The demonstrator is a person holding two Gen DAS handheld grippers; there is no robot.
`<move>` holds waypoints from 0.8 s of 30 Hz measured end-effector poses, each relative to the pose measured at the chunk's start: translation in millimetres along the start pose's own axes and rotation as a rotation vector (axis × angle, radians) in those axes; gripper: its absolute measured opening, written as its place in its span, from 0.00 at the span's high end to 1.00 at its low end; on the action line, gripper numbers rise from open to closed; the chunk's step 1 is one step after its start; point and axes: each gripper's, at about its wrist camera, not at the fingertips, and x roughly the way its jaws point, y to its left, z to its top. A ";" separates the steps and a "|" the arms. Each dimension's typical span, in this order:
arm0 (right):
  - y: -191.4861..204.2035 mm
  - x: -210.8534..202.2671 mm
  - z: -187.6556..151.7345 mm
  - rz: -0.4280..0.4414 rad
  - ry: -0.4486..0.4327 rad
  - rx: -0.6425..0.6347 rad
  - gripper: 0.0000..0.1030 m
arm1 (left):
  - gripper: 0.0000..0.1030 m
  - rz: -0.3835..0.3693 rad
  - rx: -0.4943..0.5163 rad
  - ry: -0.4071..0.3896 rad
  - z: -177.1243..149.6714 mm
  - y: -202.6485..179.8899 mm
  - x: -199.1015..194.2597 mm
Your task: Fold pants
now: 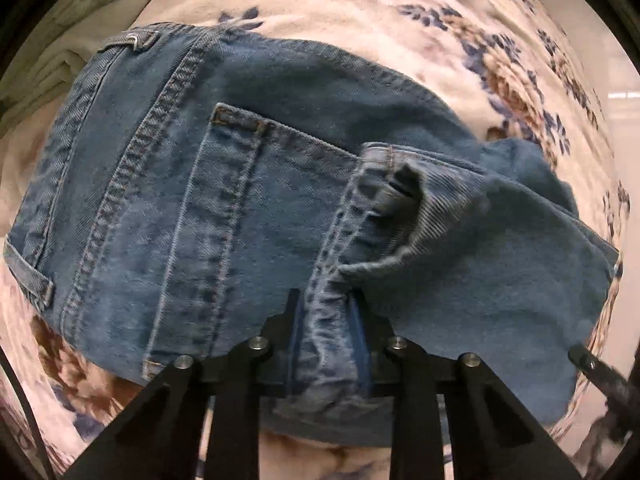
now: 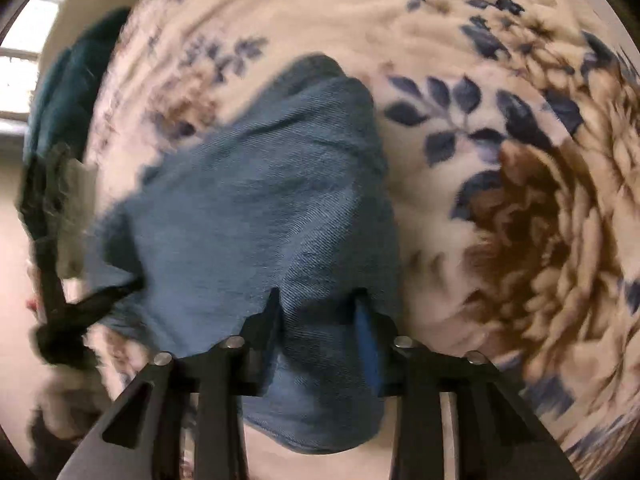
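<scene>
two black claws, each nipping blue denim, above a floral blanket. pants spread flat on the blanket, waistband toward ten o'clock in the left wrist view, back pocket near centre.

left claw at six o'clock of its view, pointing down, narrowed on a thick stitched seam ridge; blue pads pressed to both sides of the ridge, so gripped. right claw at six o'clock of its own view, partly closed around a soft bunch of plain denim; cloth pinched between the pads, seemingly held, though motion blur softens the edges. right claw also glimpsed at four o'clock in the left view.

best done by lifting both grips together, level and evenly, carrying the held edge toward twelve o'clock over the seat, keeping seams aligned, laying down without dragging the lower layer. likely risk: denim slipping from the looser right grip.
</scene>
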 end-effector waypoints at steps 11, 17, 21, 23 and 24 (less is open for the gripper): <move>46.9 -42.4 30.7 0.058 0.031 -0.082 0.43 | 0.36 -0.129 0.029 -0.113 45.1 -24.4 -84.5; 134.8 -7.9 88.8 0.064 0.063 -0.360 0.43 | 0.33 -0.018 0.144 0.093 117.4 -77.2 -5.3; 171.4 50.4 120.7 0.067 0.184 -0.467 0.45 | 0.33 -0.003 0.142 0.102 119.3 -76.0 12.4; 177.6 73.0 126.0 0.023 0.217 -0.509 0.72 | 0.33 0.002 0.155 0.079 114.8 -74.2 14.6; 175.5 78.9 128.4 -0.040 0.204 -0.518 0.96 | 0.34 0.003 0.162 0.063 110.8 -71.0 14.9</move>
